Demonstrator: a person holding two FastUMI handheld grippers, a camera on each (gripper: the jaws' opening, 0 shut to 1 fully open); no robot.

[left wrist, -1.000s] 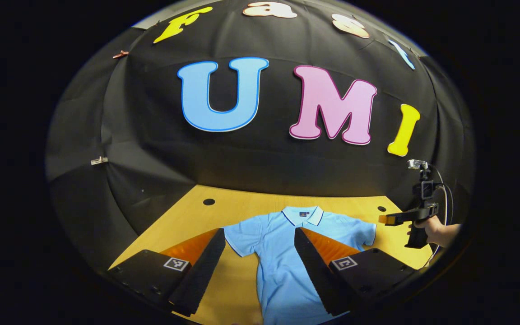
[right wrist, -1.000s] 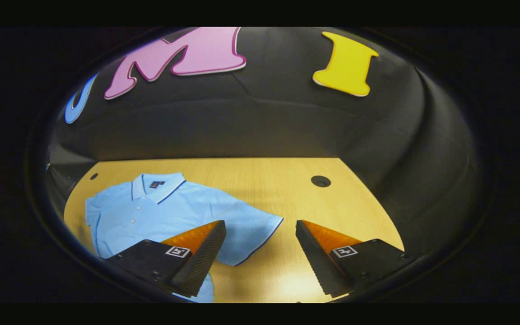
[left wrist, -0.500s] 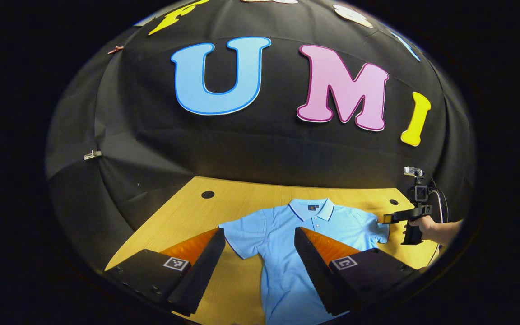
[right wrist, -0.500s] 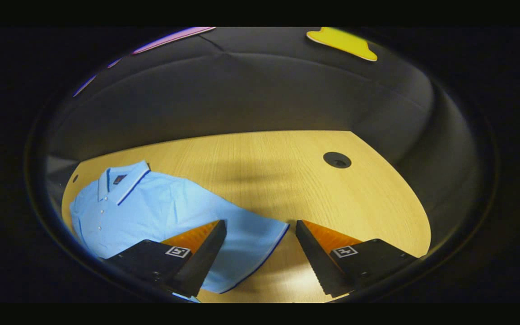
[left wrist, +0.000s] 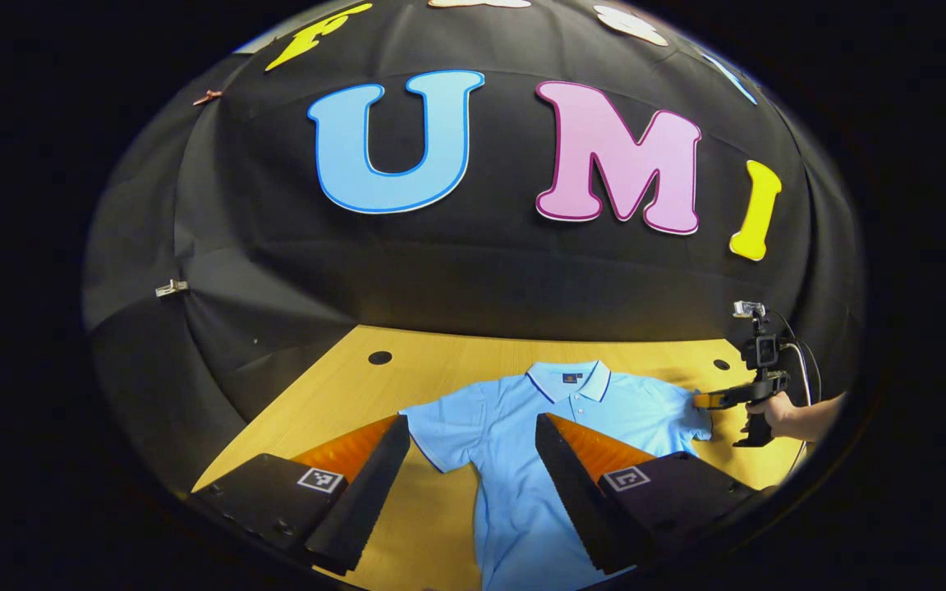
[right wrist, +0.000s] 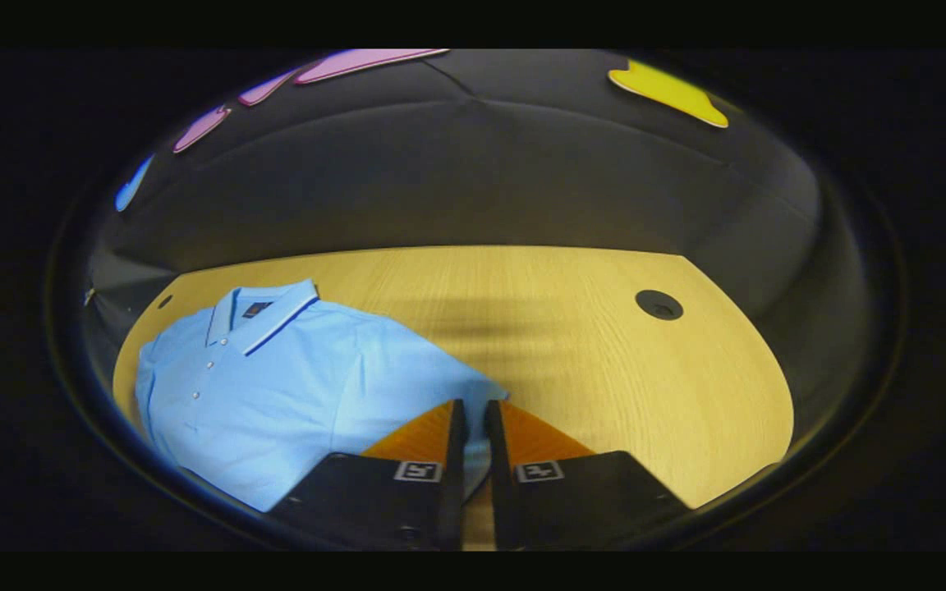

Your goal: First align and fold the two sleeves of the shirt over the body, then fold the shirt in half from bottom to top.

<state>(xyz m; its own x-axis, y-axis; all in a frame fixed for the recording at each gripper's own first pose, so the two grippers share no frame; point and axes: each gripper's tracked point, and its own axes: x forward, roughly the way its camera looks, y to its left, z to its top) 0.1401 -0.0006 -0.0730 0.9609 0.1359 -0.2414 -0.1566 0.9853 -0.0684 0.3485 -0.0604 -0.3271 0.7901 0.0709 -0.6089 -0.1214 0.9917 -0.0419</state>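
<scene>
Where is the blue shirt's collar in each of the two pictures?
Left gripper view: the collar sits low in the middle, at the far end of the shirt, just above the left gripper.
Right gripper view: the collar lies at the left, up and left of the right gripper.
Shared landmark: the round hole in the table beyond the sleeve that the right gripper grips.
</scene>
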